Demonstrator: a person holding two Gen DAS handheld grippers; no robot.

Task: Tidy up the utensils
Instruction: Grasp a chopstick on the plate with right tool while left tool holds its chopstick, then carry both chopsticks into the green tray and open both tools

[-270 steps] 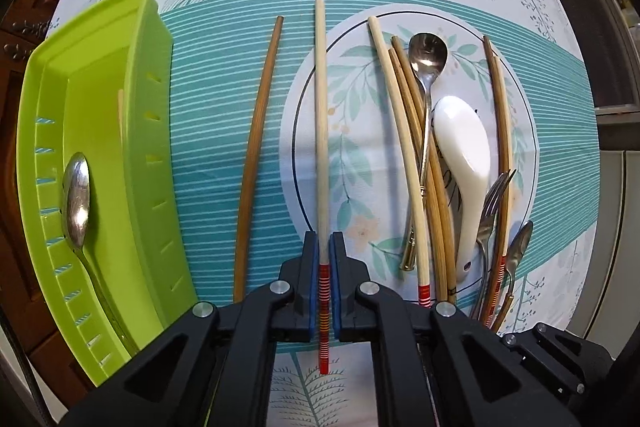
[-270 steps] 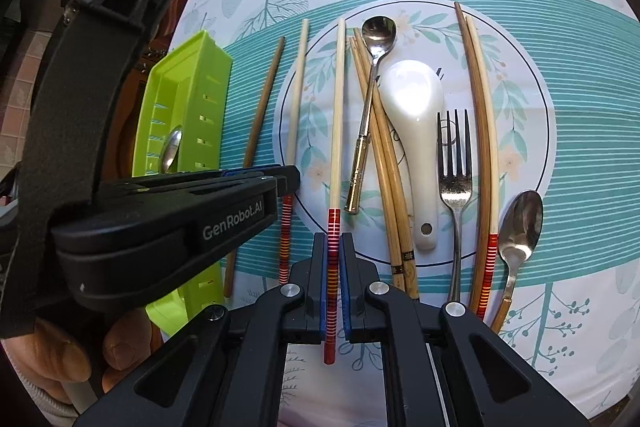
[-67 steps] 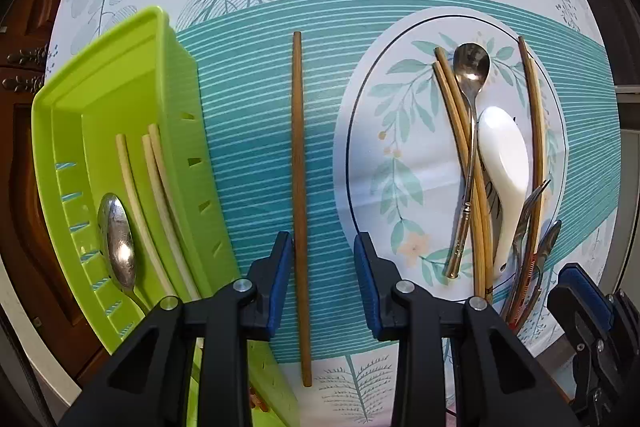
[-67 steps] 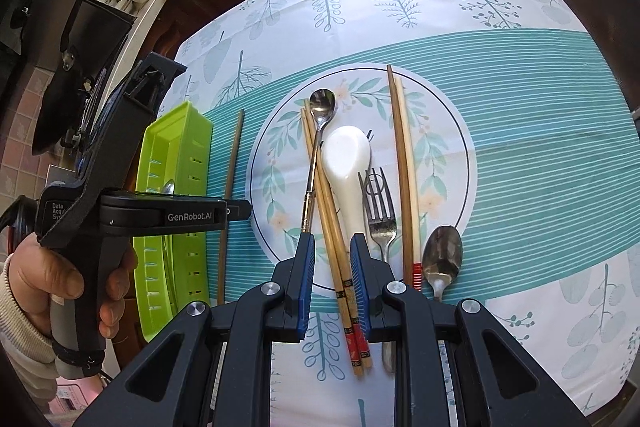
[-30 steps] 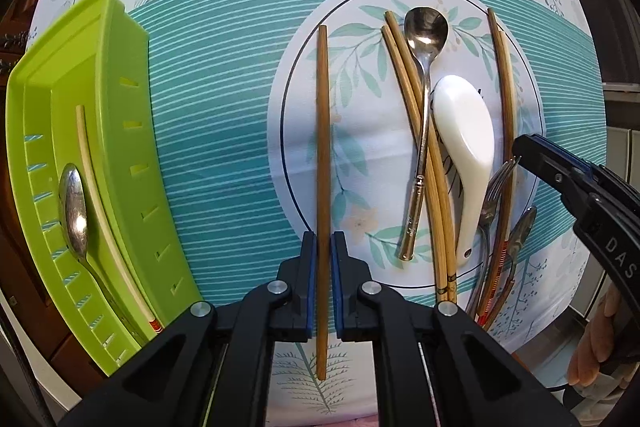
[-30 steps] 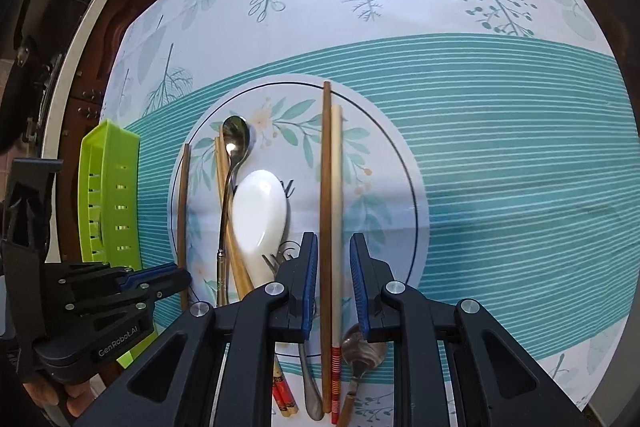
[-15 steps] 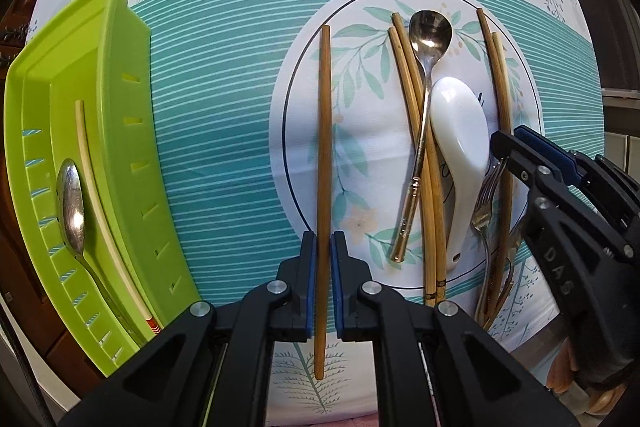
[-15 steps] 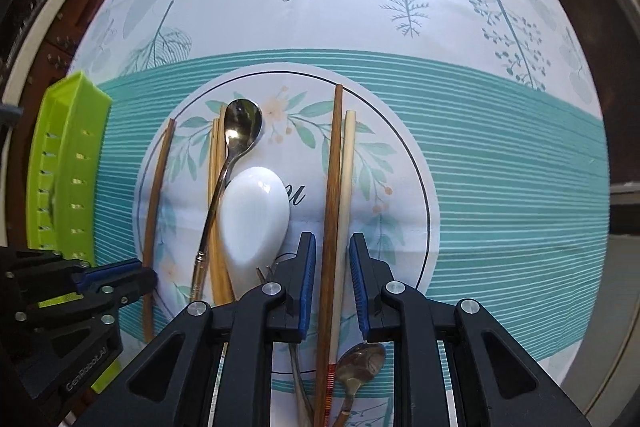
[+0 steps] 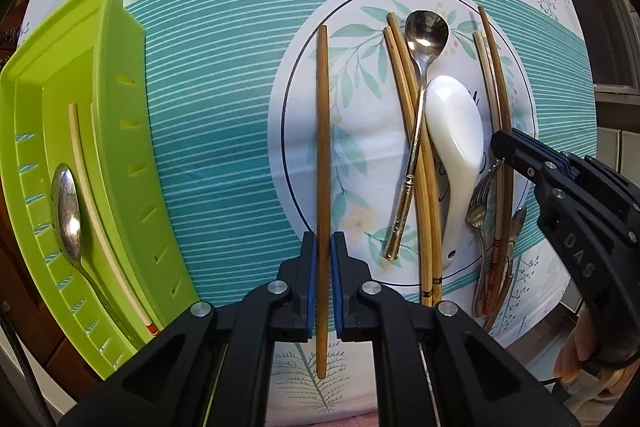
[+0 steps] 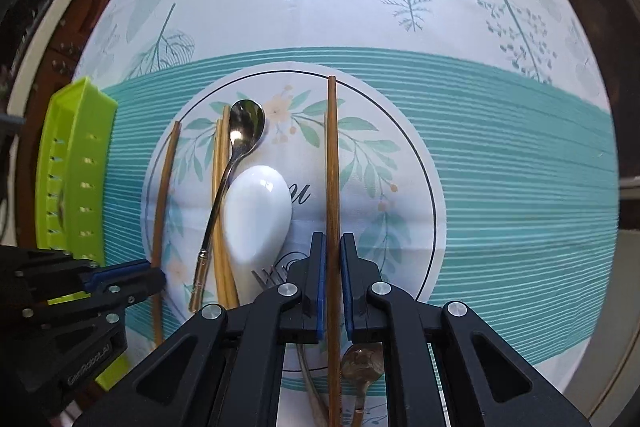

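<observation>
Two brown chopsticks pinched, one in each hand-held gripper.

The left brown chopstick (image 9: 322, 155) and right brown chopstick (image 10: 332, 195) look light, stiff and smooth, likely to pivot; each is clamped near its butt end, pointing straight ahead between the pads. Left hand-held gripper (image 9: 323, 287) and right hand-held gripper (image 10: 332, 287) are closed on them above the table (image 10: 500, 155); the green tray (image 9: 100, 115) sits left.
</observation>
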